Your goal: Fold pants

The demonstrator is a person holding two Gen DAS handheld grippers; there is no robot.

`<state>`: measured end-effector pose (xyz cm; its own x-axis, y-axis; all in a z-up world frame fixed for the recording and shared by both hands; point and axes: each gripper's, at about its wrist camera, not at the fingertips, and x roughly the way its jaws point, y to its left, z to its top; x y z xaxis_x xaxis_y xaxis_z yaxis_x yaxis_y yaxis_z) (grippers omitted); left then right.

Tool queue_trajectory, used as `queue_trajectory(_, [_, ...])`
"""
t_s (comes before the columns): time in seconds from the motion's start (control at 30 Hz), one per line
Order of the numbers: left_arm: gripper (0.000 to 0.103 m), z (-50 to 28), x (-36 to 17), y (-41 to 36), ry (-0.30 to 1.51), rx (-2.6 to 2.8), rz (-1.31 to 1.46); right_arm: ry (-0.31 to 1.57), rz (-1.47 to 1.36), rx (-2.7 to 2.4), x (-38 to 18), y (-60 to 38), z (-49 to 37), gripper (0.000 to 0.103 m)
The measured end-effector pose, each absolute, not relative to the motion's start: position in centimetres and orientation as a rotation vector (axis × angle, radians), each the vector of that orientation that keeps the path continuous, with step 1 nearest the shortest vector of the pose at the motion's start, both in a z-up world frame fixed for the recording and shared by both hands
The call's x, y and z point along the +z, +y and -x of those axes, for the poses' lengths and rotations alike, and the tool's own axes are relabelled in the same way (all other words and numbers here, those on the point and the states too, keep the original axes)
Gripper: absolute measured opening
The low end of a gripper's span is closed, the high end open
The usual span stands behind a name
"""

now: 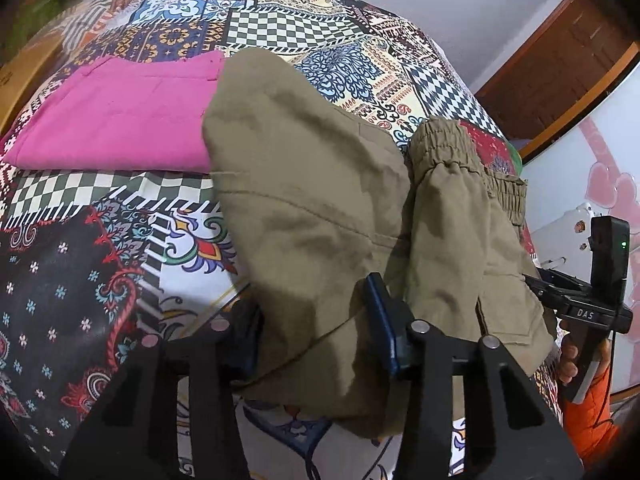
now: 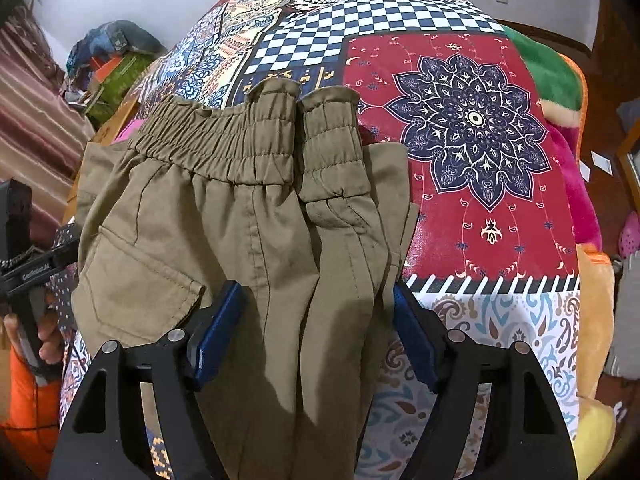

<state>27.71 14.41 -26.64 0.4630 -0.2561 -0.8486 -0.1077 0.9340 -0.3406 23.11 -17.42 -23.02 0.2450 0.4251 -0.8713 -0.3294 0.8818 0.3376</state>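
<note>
1. Pants (image 2: 208, 216), olive-khaki with an elastic waistband (image 2: 224, 148), lie bunched on the patchwork bedspread (image 2: 480, 208) near its right edge, the cloth draped up over both of your tongs.
2. Your left gripper (image 1: 316, 320) has khaki cloth filling the gap between its blue pads (image 1: 380, 320); its left pad is mostly hidden by the cloth, so you cannot tell whether it is pinching or only resting under it.
3. Your right gripper (image 2: 316, 336) stands spread, its blue pads (image 2: 216, 332) set wide on either side of a thick fold of the pants, with the cloth passing between them.
4. A stitched pocket (image 2: 136, 280) shows on the pants just left of the right gripper's left pad.
5. A folded pink garment (image 1: 116, 120) lies on the bedspread, beside the pants, towards the far left; the khaki cloth covers its right end.
6. Your right hand (image 1: 572, 360), in an orange sleeve (image 1: 588, 412), grips its handle at the bedspread's right edge.
</note>
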Motion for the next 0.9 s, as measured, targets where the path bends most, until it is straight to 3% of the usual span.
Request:
queue_trajectory(0.27, [0.029,-27.6,-26.0,14.2,1.081,-0.057,0.333,1.167,-0.064,0.488,-22.6,-16.3,-23.3,0.058])
queue_trajectory(0.43, [0.024,-27.2,-25.1,14.6,1.078,-0.046,0.342,1.14,-0.046,0.479,-22.0,-16.3,-23.3,0.041])
queue_trajectory(0.63, [0.024,-25.4,-24.0,14.8,1.069,-0.039,0.35,1.138,-0.077,0.488,-21.1,-17.6,-22.8,0.037])
queue_trajectory(0.7, [0.026,-24.5,-23.9,14.7,1.075,-0.028,0.348,1.143,-0.062,0.488,-21.1,-17.5,-22.4,0.037])
queue_trajectory(0.87, [0.054,-21.9,-24.3,15.1,1.09,-0.024,0.42,1.161,-0.057,0.478,-20.7,-18.0,-21.3,0.041])
queue_trajectory(0.9, [0.055,-21.6,-24.6,15.1,1.099,-0.03,0.439,1.164,-0.059,0.474,-20.6,-18.1,-21.4,0.043])
